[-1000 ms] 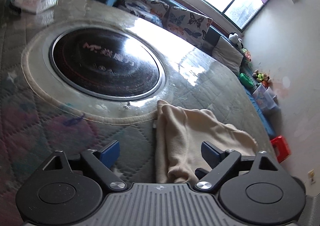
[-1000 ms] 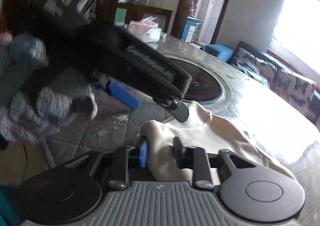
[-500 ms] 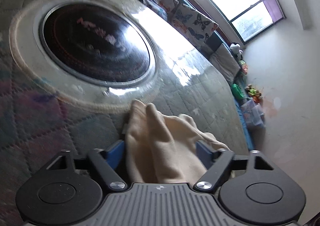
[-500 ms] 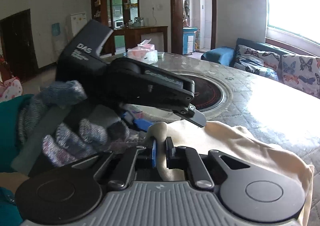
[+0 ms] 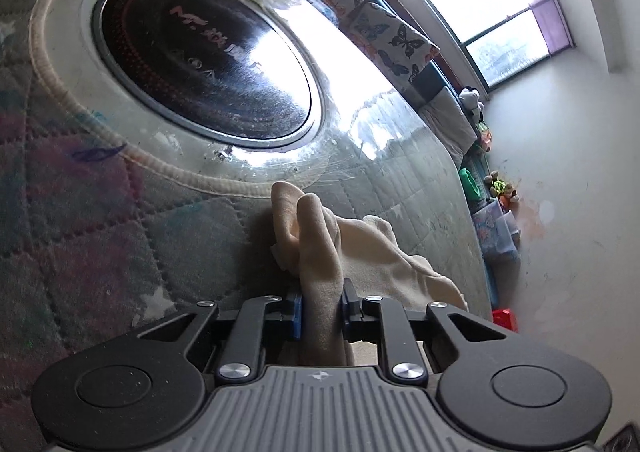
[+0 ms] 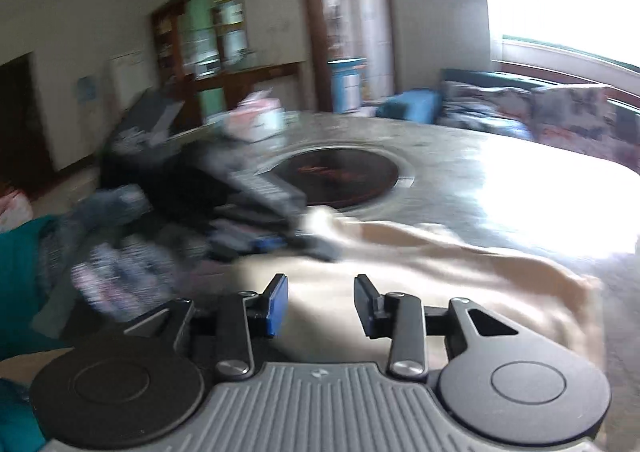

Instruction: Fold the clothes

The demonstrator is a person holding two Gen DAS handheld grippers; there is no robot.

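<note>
Left tongs clamped on cream garment | right tongs agape above it

Gloved left hand and its black gripper motion-blurred, cream knitted garment cut off behind right gripper body.

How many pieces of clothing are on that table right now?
1: a cream garment lies on the table beside its round black inset; the left tool pinches one bunched edge. More may lie out of view.
</note>
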